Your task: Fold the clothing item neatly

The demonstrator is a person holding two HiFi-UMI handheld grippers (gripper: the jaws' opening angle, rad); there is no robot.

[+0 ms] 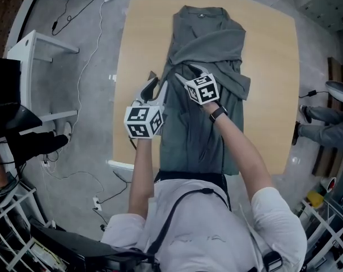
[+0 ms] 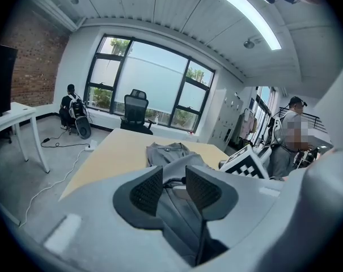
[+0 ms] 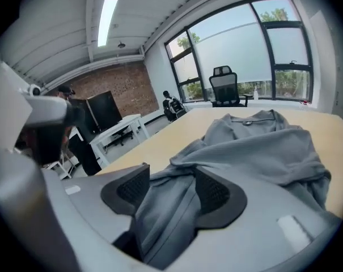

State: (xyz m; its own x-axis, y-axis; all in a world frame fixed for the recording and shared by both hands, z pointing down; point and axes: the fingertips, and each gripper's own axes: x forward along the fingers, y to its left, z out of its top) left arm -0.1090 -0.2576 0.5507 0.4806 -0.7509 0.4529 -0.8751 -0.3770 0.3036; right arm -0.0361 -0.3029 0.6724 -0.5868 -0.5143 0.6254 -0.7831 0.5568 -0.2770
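Mid-fold: the shirt [image 1: 185, 140] lies lengthwise on the desk [image 1: 273, 67], sleeves crossed, with my left gripper [image 1: 155, 89] jaws half open and empty and my right gripper [image 1: 187, 75] jaws wide astride a fold, unclamped; next, I judge, pinch and fold.

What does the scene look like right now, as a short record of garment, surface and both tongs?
garment: grey long-sleeved shirt, lying lengthwise, collar at the far end, sleeves folded across the chest
surface: light wooden table
left tongs: open, at the shirt's left edge, nothing pinched
right tongs: open, low over the shirt's middle, fabric between the pads but not pinched
fold state: sleeves in, lower half not yet folded up
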